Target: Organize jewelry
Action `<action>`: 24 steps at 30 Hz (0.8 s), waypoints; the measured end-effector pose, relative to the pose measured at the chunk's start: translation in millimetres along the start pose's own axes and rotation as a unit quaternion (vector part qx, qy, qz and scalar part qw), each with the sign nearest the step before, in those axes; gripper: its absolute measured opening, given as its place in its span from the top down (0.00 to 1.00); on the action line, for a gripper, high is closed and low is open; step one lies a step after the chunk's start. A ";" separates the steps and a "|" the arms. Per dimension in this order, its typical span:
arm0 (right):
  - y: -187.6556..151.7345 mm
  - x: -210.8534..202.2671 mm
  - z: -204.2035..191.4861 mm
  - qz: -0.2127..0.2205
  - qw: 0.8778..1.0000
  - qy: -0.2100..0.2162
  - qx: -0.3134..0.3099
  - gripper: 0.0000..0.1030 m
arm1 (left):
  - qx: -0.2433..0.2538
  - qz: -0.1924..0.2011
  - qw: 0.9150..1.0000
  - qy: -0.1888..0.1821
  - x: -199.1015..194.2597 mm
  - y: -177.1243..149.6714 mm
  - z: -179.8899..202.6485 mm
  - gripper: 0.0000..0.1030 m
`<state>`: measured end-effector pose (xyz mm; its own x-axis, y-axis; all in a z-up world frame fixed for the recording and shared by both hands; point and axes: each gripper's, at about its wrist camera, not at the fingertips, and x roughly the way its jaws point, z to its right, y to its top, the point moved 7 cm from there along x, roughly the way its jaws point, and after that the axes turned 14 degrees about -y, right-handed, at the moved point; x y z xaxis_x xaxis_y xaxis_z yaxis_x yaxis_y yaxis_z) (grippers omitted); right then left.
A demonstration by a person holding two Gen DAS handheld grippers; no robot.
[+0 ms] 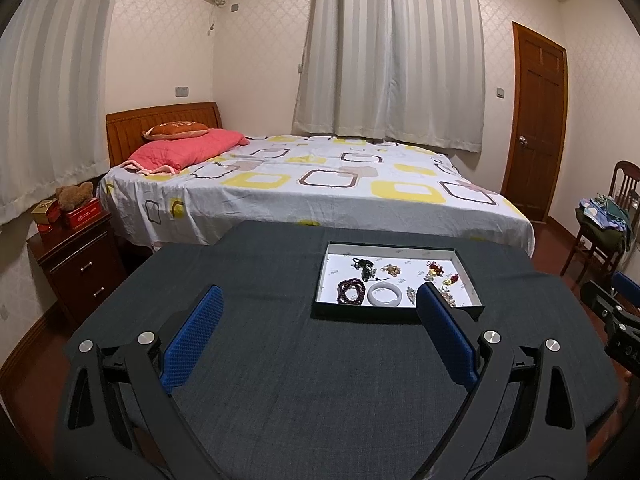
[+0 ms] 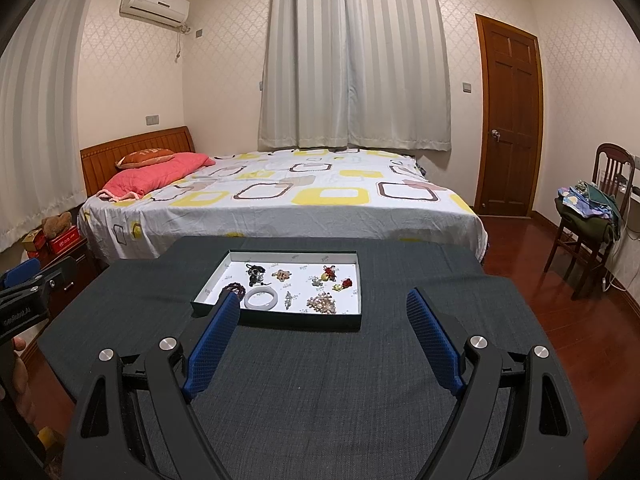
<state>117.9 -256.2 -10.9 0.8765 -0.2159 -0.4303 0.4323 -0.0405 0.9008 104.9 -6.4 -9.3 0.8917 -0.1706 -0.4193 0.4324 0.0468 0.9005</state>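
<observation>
so the table (image 2: 280, 380) is covered in a dark charcoal-grey cloth with a faint woven texture, and the tray (image 2: 280, 322) on it is black outside, white inside with tiny grey printed marks. In there: a milky white bangle (image 2: 261, 299), a dark maroon bead bracelet (image 1: 351, 291), a pinkish-beige bead cluster (image 2: 321, 304), a black and grey tangle (image 2: 256, 274), plus red and yellow trinkets (image 2: 329, 273). Both the left gripper (image 1: 318, 300) and right gripper (image 2: 322, 304) are black with bright blue dotted pads and silver bolts. Bedsheet (image 2: 280, 200) is white with yellow and brown rounded squares, pillow (image 2: 156, 172) coral pink, curtains (image 2: 352, 60) pale grey-white stripes, door (image 2: 510, 120) orange-brown wood, floor (image 2: 560, 320) glossy reddish brown
</observation>
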 end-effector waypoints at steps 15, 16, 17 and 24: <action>-0.8 -1.2 -1.0 -0.001 1.000 0.000 -0.001 0.20 | 0.001 -0.013 1.000 0.002 2.7 -4.8 -5.2 0.04; -1.0 -1.4 -1.1 -0.001 1.000 0.001 -0.001 0.20 | -0.001 -0.013 1.000 0.001 2.6 -4.9 -6.0 0.04; -0.6 -1.5 -1.8 -0.001 1.000 0.001 -0.001 0.20 | -0.003 -0.012 1.000 0.000 2.3 -5.1 -6.5 0.04; -1.7 -2.0 -2.0 -0.002 1.000 0.001 0.000 0.20 | -0.011 -0.009 1.000 -0.009 3.9 -5.4 -7.6 0.04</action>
<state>115.8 -253.7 -11.7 0.8749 -0.2144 -0.4343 0.4361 -0.0415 0.8989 107.1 0.1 -16.7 0.8816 -0.1883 -0.4327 0.4508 0.0648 0.8903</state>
